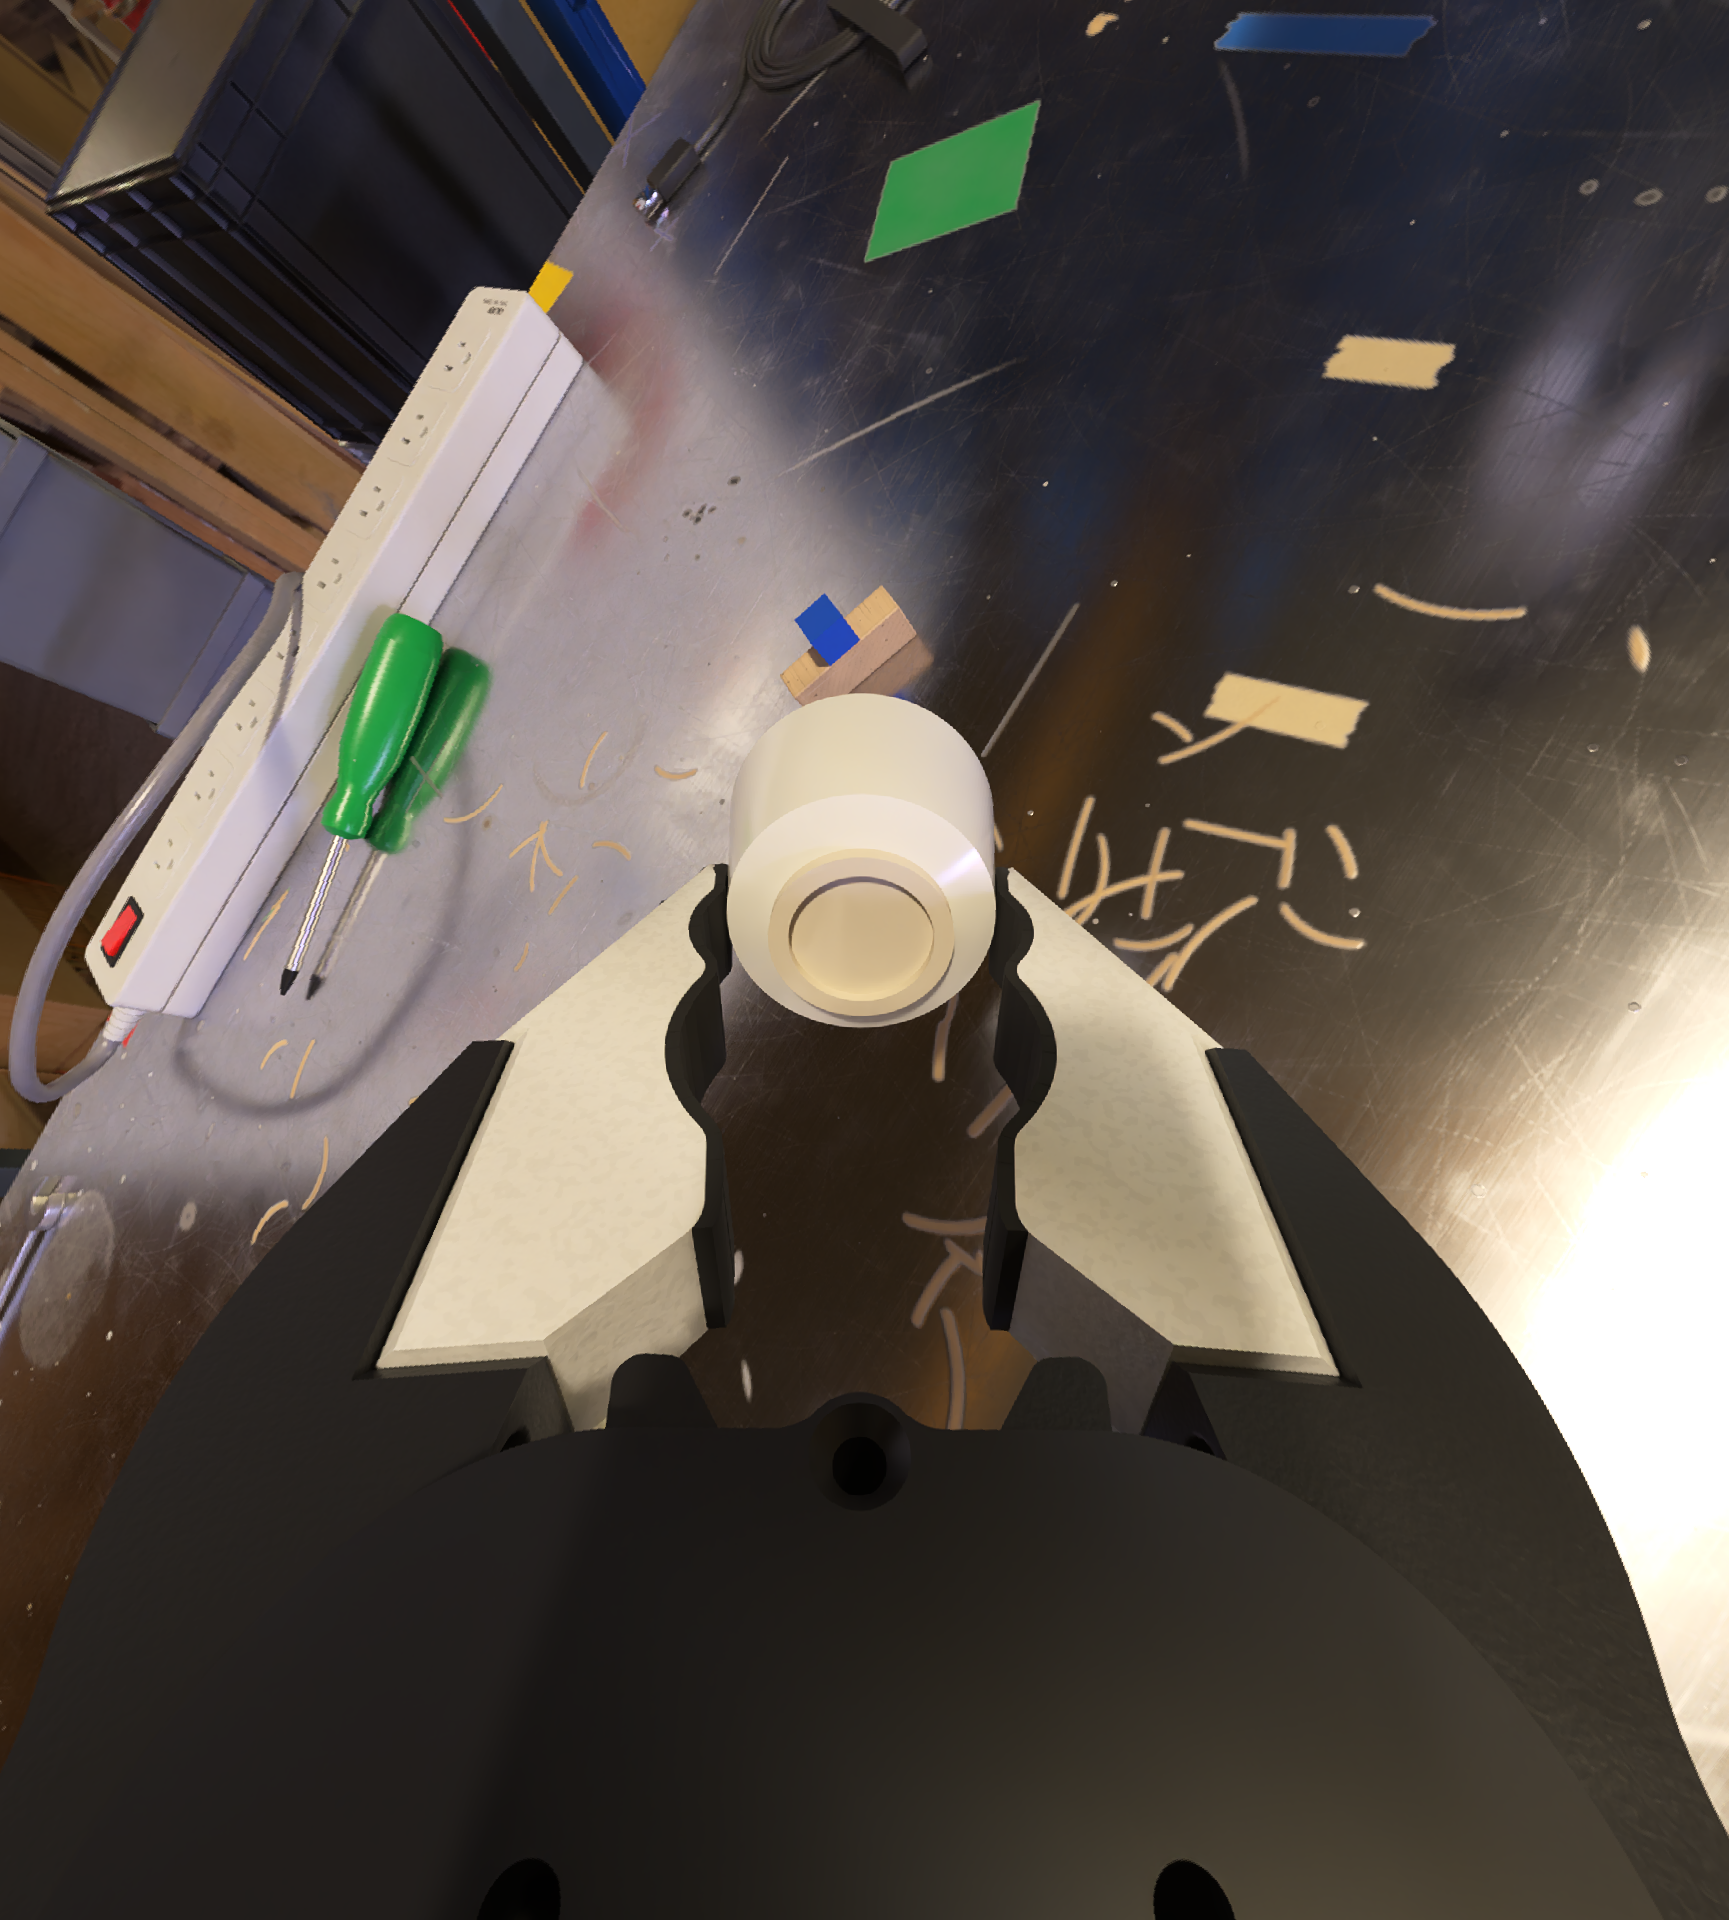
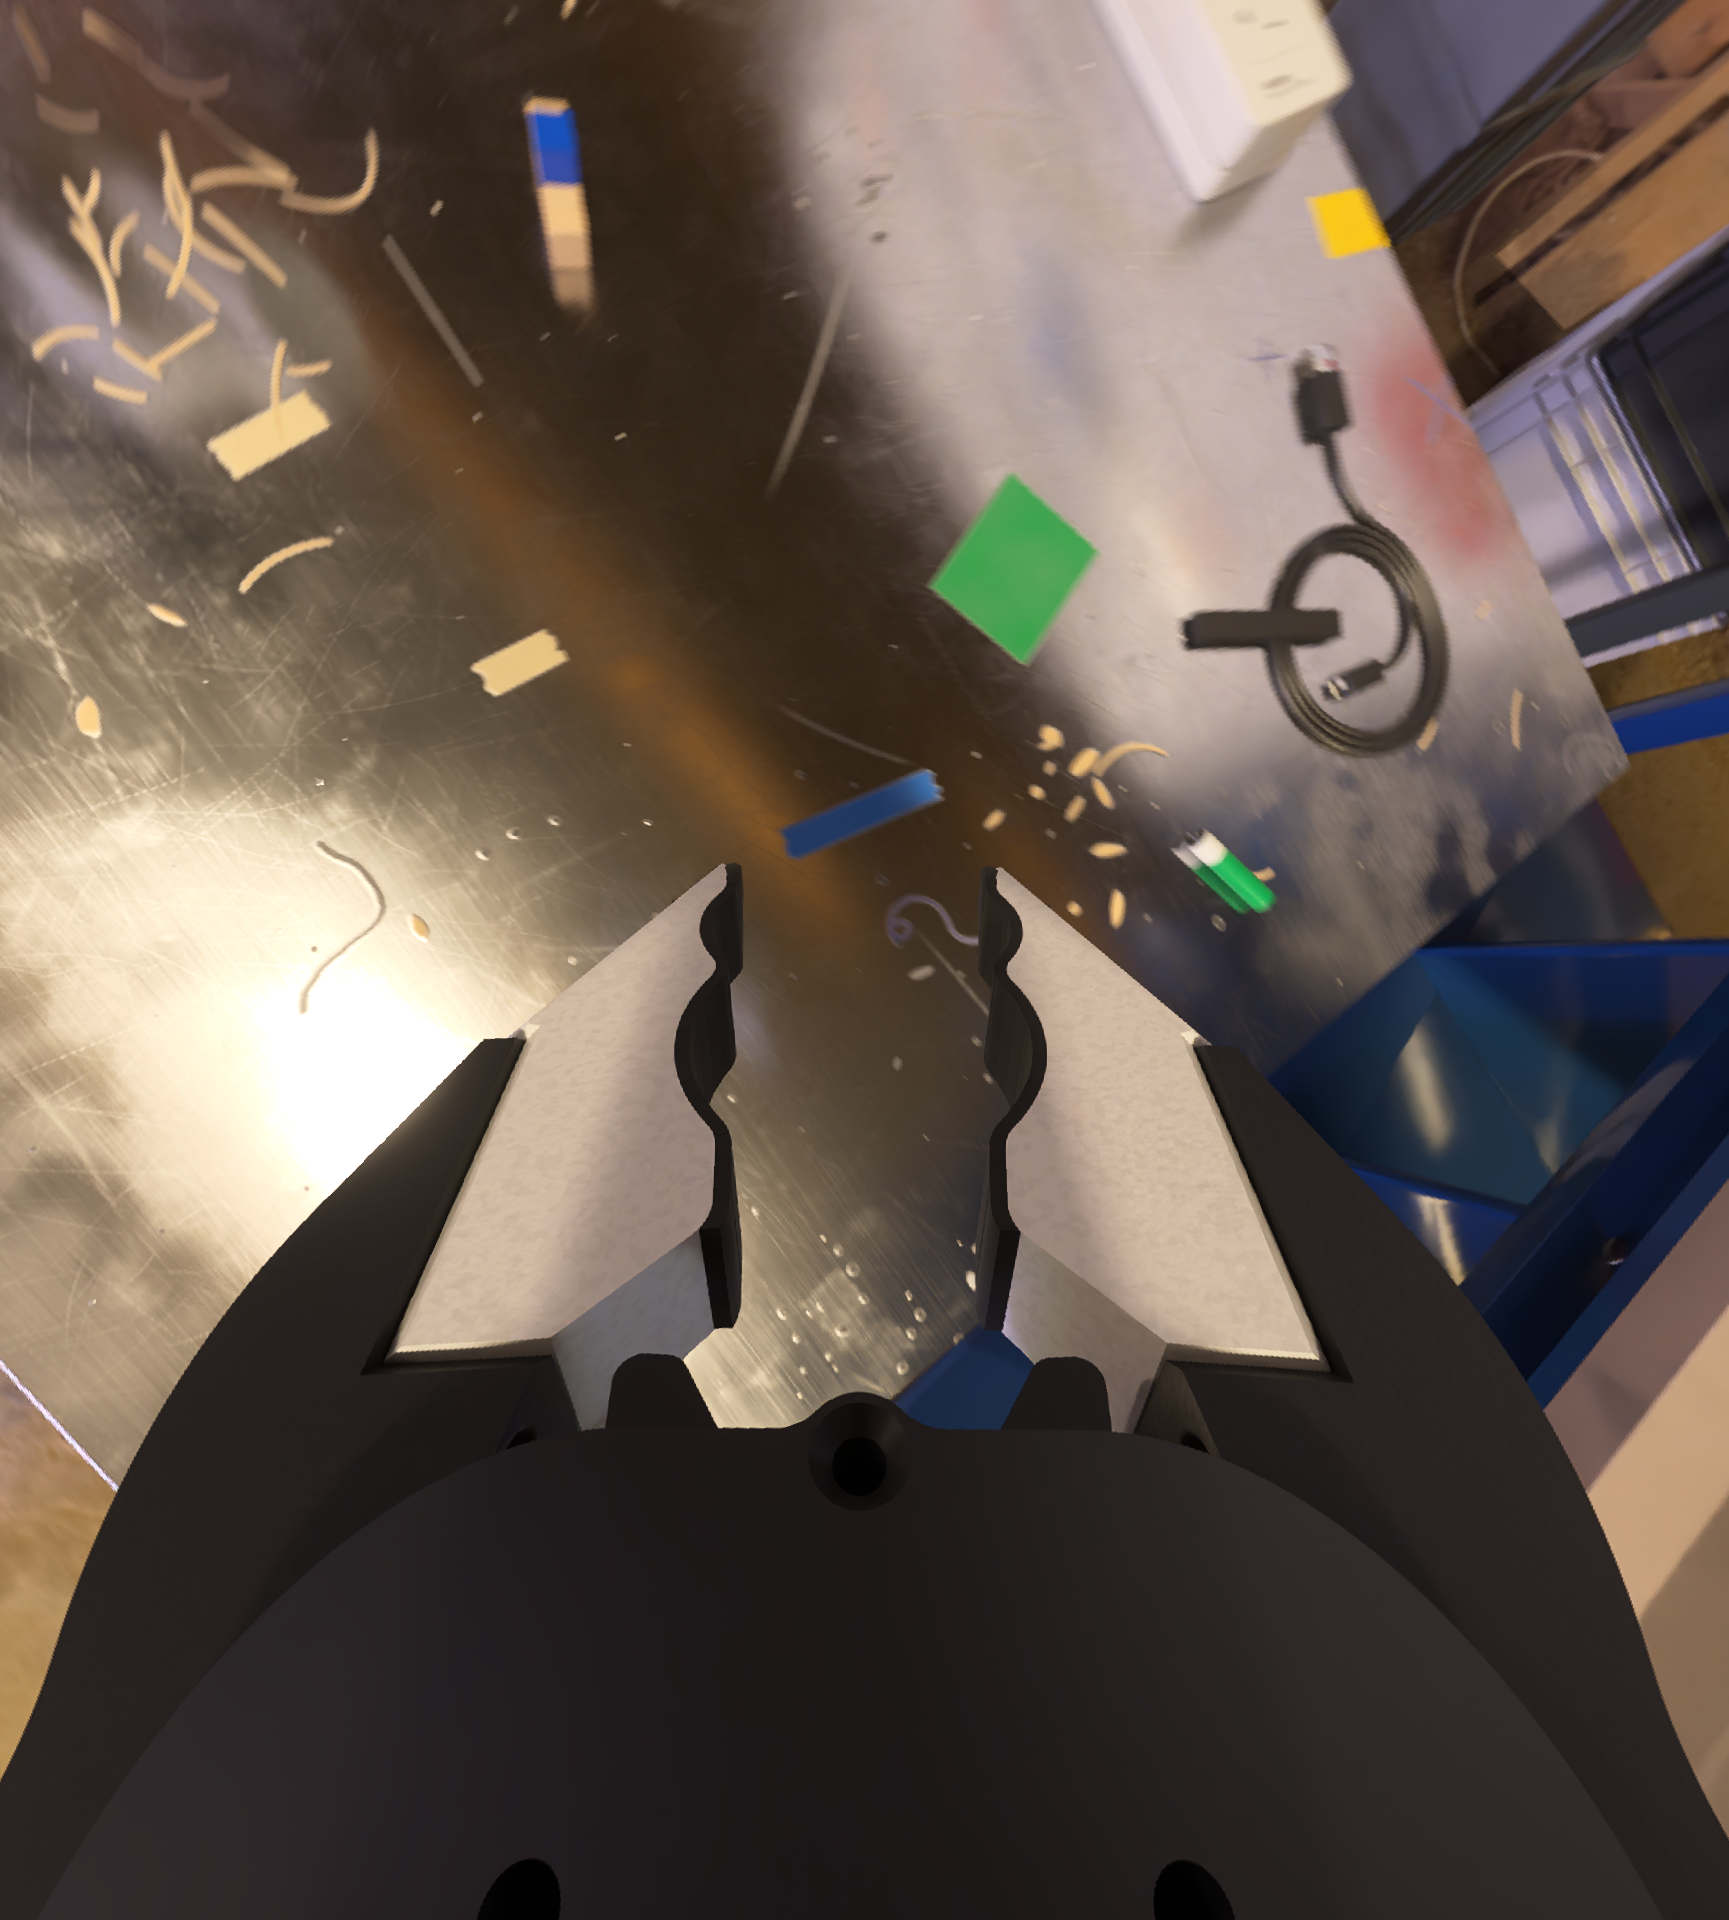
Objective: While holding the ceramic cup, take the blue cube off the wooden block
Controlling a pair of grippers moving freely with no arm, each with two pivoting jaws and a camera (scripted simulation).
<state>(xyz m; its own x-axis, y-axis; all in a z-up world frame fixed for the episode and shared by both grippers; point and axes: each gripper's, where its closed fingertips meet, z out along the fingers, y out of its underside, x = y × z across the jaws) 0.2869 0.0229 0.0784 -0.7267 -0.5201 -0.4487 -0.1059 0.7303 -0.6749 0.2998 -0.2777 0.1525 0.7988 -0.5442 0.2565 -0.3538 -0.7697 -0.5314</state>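
One hand-held gripper (image 1: 860,883) clamps the ceramic cup (image 1: 860,862); the other (image 2: 860,883), spread empty, should approach the blue cube (image 2: 552,140) squarely atop the wooden block (image 2: 566,234).

Strong white glare on scratched metal tabletop (image 1: 1670,1195), dim centre, wide-angle edge stretching

A white power strip (image 1: 340,665) with a red switch lies along the edge of the shiny metal table (image 1: 1255,499), and two green screwdrivers (image 1: 392,758) lie just beside it. A flat green square (image 2: 1014,566) sits near a coiled black cable (image 2: 1359,634). Bits of tan tape (image 1: 1388,363), a blue strip (image 2: 862,814) and wood curls are scattered around.
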